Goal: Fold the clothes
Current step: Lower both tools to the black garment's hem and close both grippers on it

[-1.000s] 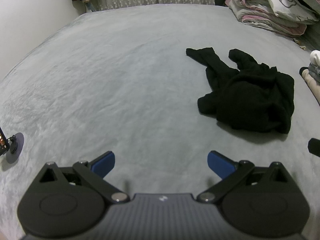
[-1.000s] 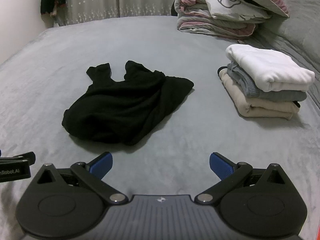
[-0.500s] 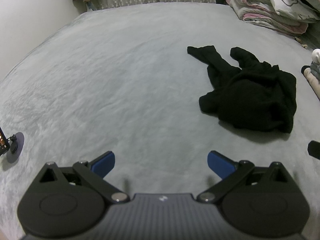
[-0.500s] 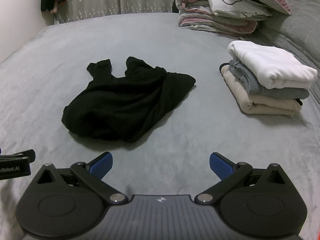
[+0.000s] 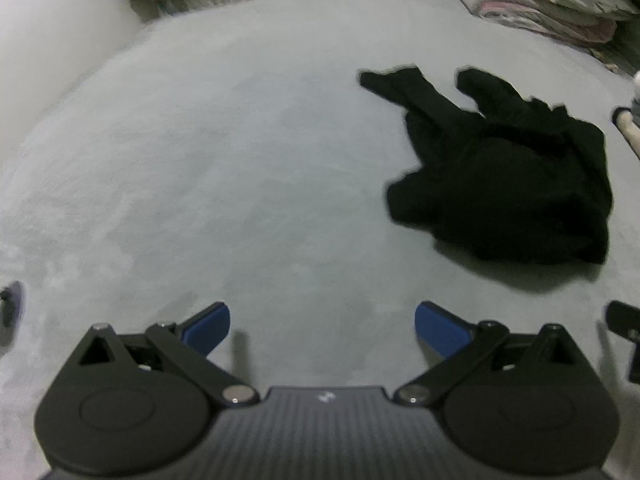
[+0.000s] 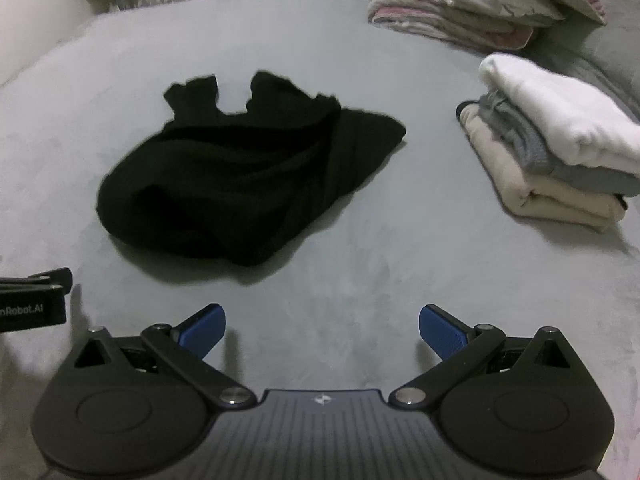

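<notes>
Viewing the bed [image 6: 320,32], we find the black garment [image 6: 240,176] crumpled at centre-left of the frame; left hand-held gripper [image 5: 322,326] and right hand-held gripper [image 6: 322,328] both spread, empty. We judge it soft, limp, light: pinch the two upper projections, not the bunched middle

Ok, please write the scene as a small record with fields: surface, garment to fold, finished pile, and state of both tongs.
surface: grey bed cover
garment to fold: black garment, crumpled, unfolded
finished pile: folded stack, white on grey on beige, right of the garment
bedding: rolled quilts at far side
left tongs: open, empty
right tongs: open, empty
</notes>
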The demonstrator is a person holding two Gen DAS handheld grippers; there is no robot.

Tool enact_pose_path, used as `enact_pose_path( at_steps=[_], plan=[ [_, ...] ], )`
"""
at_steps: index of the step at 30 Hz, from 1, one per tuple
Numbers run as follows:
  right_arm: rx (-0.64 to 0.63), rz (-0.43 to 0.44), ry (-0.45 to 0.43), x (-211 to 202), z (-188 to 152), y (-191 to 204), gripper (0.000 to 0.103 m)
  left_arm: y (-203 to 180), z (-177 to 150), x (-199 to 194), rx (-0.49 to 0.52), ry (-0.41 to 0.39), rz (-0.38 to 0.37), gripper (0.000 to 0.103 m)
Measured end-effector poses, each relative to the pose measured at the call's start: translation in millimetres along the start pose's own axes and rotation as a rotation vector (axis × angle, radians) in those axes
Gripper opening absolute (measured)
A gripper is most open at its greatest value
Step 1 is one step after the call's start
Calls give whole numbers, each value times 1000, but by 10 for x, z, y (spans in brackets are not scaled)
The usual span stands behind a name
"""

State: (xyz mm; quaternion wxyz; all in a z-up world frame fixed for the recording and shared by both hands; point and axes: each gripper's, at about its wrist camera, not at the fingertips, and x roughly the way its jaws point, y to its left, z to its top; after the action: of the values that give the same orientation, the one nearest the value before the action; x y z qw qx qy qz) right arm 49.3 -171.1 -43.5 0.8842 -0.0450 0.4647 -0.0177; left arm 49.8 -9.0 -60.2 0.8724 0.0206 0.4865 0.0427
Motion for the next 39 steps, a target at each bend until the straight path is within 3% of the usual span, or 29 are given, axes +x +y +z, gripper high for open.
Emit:
enact_pose_path(
  at_steps=[4, 12, 25, 30, 35, 38, 39],
  plan=[
    [15, 13, 43, 177, -51, -19, 103, 11, -54, 95, -18, 1, -24, 103],
    [53, 33, -17, 183, -214, -73, 103, -56, -175, 60, 20, -70, -3, 103],
    [80, 38, -43, 86, -215, -72, 103, 58, -12, -43, -84, -69, -15, 103],
    [106, 63, -42, 0, -65, -35, 99, 113, 100, -161, -56, -108, -37, 103],
    [103, 87, -88, -46, 104, 81, 99, 249, 239, -105, -94, -21, -72, 103],
    [105, 101, -120, -40, 182, 169, 97, 327, 259, -88, -113, -21, -87, 103],
    [106, 106, -131, -38, 208, 199, 92, 342, 265, -84, -114, -24, -83, 103]
  ],
)
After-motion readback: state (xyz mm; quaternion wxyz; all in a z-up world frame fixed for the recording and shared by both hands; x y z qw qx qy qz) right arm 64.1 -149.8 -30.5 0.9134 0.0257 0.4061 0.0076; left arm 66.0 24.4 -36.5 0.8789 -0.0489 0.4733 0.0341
